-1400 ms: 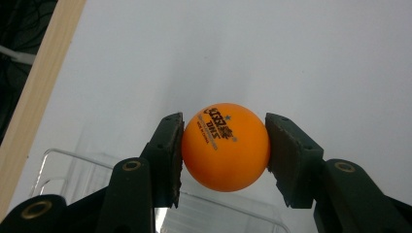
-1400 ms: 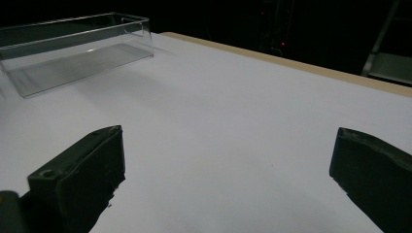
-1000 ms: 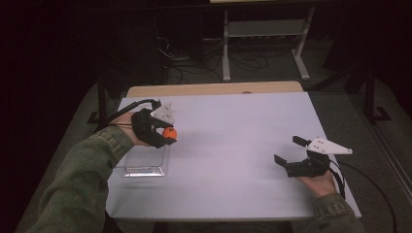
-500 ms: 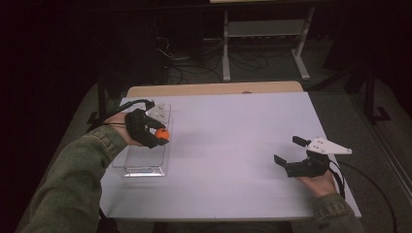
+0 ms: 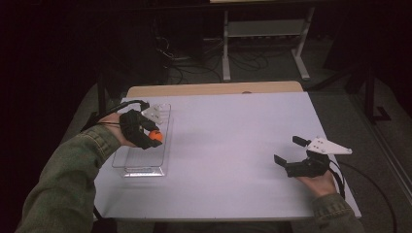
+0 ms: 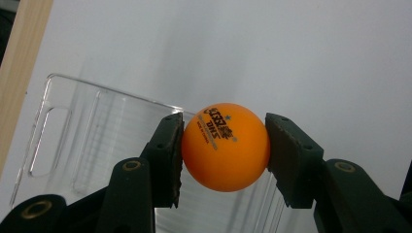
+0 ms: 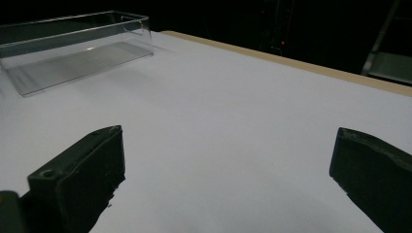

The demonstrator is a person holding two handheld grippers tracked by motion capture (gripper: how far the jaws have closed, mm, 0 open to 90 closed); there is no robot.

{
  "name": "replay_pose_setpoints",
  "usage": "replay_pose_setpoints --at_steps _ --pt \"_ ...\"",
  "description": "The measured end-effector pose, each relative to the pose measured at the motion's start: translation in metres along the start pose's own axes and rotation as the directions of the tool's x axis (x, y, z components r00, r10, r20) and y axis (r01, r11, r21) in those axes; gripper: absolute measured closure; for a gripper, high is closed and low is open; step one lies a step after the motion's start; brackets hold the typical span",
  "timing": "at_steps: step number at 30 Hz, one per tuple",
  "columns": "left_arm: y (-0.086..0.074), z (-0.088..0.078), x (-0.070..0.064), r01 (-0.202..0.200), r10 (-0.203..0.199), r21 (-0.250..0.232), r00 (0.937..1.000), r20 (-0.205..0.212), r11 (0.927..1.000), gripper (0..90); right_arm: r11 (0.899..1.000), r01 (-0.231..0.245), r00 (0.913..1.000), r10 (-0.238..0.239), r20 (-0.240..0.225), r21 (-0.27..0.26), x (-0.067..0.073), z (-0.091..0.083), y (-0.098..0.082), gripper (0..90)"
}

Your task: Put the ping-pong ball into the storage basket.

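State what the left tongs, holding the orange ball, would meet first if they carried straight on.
Probably the clear plastic tray: the left tongs point down over it, though height is unclear.

The orange ball (image 6: pixel 226 147) is a smooth, glossy table-tennis ball with dark printed lettering and small stars on its upper left face. It sits at the centre of the left gripper view, off the surface and above the clear plastic tray (image 6: pixel 73 145). In the high view the ball (image 5: pixel 155 136) shows as a small orange dot at middle left, over the tray's (image 5: pixel 141 170) right wall.
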State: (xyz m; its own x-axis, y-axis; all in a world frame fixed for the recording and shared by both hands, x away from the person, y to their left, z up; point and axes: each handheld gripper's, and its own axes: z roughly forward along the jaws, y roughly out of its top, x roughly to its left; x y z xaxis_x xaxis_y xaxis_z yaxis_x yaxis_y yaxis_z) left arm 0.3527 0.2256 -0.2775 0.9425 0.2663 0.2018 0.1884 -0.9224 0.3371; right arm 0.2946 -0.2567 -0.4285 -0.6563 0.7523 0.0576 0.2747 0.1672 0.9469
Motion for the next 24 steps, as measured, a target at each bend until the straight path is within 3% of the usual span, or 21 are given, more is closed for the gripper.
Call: replay_pose_setpoints --at_steps 10,24 --pt "-0.0004 0.0011 -0.0002 -0.020 0.020 0.062 0.9998 0.006 0.9979 50.0 1.000 0.000 1.0000 0.000 0.000 -0.001 -0.0001 -0.0002 0.0001 0.0" --pt "-0.0053 0.0006 0.0039 -0.018 0.015 0.122 0.9996 0.025 0.9923 50.0 1.000 0.001 1.0000 -0.001 -0.001 0.001 0.0001 0.0000 0.0000 0.0"
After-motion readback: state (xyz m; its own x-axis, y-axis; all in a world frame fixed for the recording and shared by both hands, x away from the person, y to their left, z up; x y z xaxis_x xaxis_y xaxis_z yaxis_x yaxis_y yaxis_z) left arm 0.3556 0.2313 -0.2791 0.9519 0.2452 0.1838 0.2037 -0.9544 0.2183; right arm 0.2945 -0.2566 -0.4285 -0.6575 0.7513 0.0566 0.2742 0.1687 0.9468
